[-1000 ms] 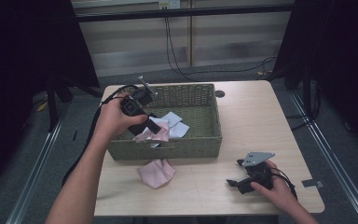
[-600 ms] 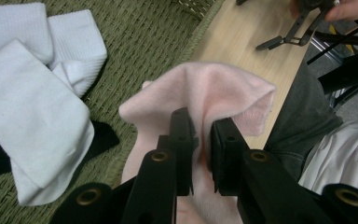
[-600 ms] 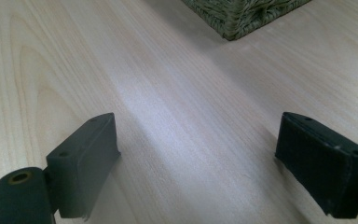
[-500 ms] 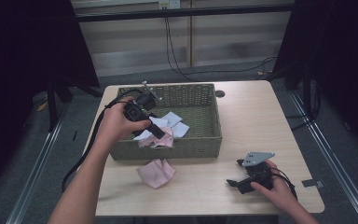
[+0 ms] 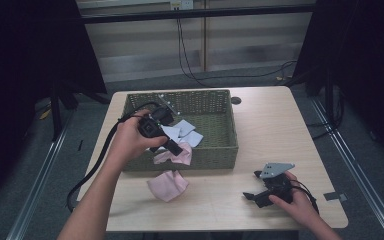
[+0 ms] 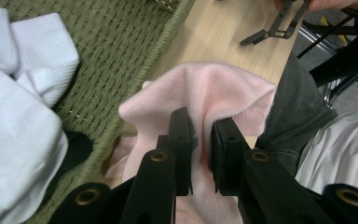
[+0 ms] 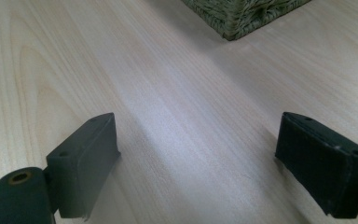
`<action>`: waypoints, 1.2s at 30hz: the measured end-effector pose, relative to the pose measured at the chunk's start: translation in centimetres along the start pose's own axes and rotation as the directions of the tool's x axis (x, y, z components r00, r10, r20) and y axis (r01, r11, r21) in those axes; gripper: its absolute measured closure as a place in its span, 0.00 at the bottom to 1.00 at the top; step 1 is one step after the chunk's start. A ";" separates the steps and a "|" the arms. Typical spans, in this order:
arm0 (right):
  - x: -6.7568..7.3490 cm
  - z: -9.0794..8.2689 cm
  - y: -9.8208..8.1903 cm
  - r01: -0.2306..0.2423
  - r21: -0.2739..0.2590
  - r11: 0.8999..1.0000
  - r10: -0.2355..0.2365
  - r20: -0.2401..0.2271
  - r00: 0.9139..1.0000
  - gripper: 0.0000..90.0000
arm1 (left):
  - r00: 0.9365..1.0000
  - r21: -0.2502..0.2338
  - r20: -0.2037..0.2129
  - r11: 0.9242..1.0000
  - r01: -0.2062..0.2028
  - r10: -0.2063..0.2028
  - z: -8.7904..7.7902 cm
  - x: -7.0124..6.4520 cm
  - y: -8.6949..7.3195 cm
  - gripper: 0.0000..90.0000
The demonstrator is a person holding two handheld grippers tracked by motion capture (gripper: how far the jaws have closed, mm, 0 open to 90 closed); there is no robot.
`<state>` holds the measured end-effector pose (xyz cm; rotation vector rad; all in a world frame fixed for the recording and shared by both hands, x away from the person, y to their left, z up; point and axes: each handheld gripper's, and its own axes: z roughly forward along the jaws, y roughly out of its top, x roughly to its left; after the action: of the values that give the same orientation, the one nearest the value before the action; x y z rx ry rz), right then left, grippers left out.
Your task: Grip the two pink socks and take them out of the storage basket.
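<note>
High view, left tongs (image 5: 176, 149) shifted right, pink cloth (image 5: 176, 156) pinched

There was one woven basket (image 5: 215, 150). Two pink cloths (image 5: 167, 185) showed, one lower left of centre. Two grippers (image 5: 272, 187) were present.

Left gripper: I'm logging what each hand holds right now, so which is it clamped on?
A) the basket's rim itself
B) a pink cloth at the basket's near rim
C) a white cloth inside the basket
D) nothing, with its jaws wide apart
B: in the left gripper view the left gripper has its jaws pinched on a fold of the pink cloth, over the basket rim.
</note>
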<state>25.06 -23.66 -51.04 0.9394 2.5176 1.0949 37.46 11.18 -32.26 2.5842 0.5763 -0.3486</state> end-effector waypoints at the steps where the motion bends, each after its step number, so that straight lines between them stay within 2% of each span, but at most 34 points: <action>1: 0.0 0.0 0.0 0.000 0.000 1.000 0.000 0.000 1.000 0.13 | 1.000 0.000 0.000 1.000 0.000 0.000 0.0 0.0 0.0 0.88; 7: 0.0 0.0 0.0 0.000 0.000 1.000 0.000 0.000 1.000 0.13 | 1.000 0.007 0.009 1.000 0.001 -0.001 1.0 0.3 -0.5 0.87; 10: 0.0 0.0 0.0 0.000 0.000 1.000 0.000 0.000 1.000 0.13 | 1.000 0.014 -0.002 1.000 -0.004 0.004 1.3 0.1 -0.5 0.87; 12: 0.0 0.0 0.0 0.000 0.000 1.000 0.000 0.000 1.000 0.13 | 1.000 0.009 0.013 1.000 -0.011 0.011 1.6 -0.1 -0.4 0.86; 21: 0.0 0.0 0.0 0.001 0.000 1.000 -0.001 -0.001 1.000 0.13 | 1.000 0.018 0.017 1.000 -0.021 0.020 2.3 -0.4 -0.3 0.83; 25: 0.0 0.0 0.0 0.000 0.001 1.000 0.000 -0.001 1.000 0.13 | 1.000 0.020 0.020 1.000 -0.022 0.021 2.6 -0.5 -0.4 0.71; 26: 0.0 0.0 0.0 0.000 0.001 1.000 0.000 -0.001 1.000 0.13 | 1.000 0.030 0.017 0.999 -0.022 0.022 2.6 -0.5 -0.4 0.71; 29: 0.0 0.0 0.0 0.001 0.001 1.000 -0.001 -0.001 1.000 0.13 | 1.000 0.029 0.003 0.999 -0.025 0.025 2.6 -0.5 -0.5 0.62; 31: 0.0 0.0 0.0 0.001 0.001 1.000 -0.001 -0.001 1.000 0.13 | 1.000 0.013 0.007 1.000 -0.022 0.022 2.5 -0.4 -0.8 0.60; 34: 0.0 0.0 0.0 0.001 0.001 1.000 -0.001 -0.001 1.000 0.13 | 1.000 -0.003 -0.015 1.000 -0.018 0.018 2.4 -0.1 -1.5 0.58; 36: 0.0 0.0 0.0 0.001 0.001 1.000 -0.001 -0.001 1.000 0.13 | 1.000 -0.029 -0.012 1.000 -0.005 0.005 2.5 0.2 -2.4 0.54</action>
<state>25.02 -23.66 -51.03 0.9379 2.5196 1.0945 36.15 11.95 -35.37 2.5611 0.5749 -0.3207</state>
